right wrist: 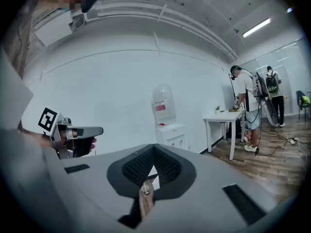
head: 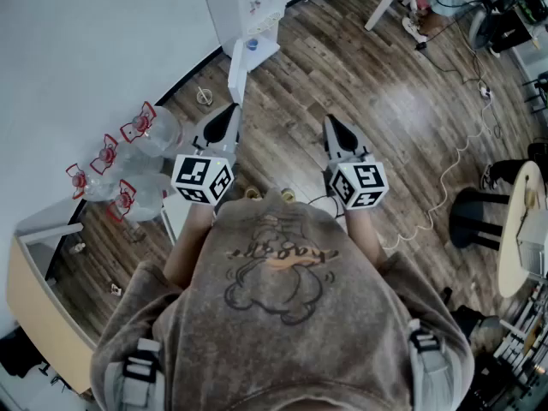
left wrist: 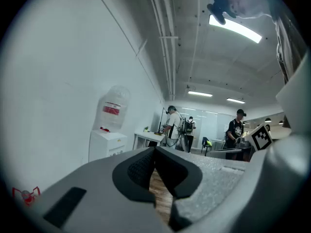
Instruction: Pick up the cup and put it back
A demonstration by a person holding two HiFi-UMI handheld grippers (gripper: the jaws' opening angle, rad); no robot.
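Note:
A small paper cup stands on the wood floor by the wall, left of the white water dispenser. In the right gripper view the cup shows small through the gap under the jaws. My left gripper is held forward at waist height, and its jaws meet with nothing between them. To its right, my right gripper is also shut and empty, tipped slightly down. Both grippers are well short of the cup and above it.
Several empty water jugs lie by the wall on the left. A white table stands right of the dispenser, with people beside it. A cable, a black stool base and a round table are at the right.

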